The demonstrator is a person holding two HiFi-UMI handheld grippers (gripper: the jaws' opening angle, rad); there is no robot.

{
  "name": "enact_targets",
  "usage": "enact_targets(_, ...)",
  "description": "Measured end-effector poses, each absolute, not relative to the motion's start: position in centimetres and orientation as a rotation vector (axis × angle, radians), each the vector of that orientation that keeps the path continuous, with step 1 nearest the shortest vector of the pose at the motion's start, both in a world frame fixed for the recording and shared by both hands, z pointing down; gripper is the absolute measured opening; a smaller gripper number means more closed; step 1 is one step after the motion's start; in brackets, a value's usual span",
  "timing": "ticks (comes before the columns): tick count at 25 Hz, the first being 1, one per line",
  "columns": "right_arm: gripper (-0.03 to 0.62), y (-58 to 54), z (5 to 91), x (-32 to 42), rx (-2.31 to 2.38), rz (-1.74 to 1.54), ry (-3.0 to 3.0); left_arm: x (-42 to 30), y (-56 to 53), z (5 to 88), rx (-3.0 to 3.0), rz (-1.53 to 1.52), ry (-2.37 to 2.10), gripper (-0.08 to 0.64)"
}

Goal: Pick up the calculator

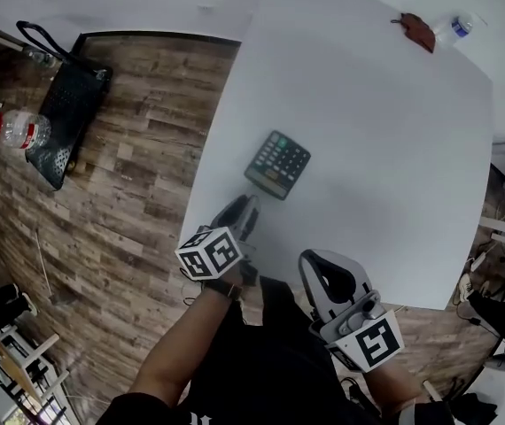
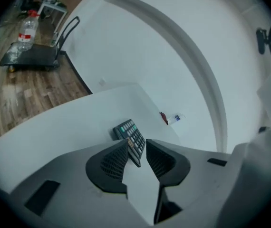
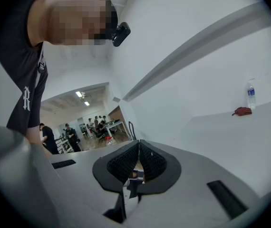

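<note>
A dark calculator with green and grey keys lies flat on the white table, near its left edge. My left gripper hovers just short of the calculator's near end and points at it. In the left gripper view the calculator shows through the gap of that gripper, whose jaws stand apart with nothing pressed between the pads. My right gripper hangs over the table's near edge, to the right of the left one. Its pads meet at the tips and hold nothing.
A reddish-brown object and a small water bottle lie at the table's far right corner. On the wooden floor to the left stands a black cart with a plastic bottle beside it. More people are in the room behind.
</note>
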State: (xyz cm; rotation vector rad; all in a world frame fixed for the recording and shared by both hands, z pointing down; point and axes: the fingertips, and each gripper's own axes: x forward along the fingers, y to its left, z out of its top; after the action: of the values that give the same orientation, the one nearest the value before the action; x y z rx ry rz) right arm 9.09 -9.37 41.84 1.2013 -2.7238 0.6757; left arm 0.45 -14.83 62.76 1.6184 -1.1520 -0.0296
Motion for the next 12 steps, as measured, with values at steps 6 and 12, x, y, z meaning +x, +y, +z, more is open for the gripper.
enact_targets(6,0.015,-10.5,42.8,10.1,1.201,0.737,-2.696,0.0,-16.2,66.4,1.396,-0.128,-1.161,0.125)
enact_targets(12,0.015,-11.5,43.7,11.0,1.219,0.775,-2.672,0.7,-17.3,67.9,1.356,-0.150,-1.145,0.138)
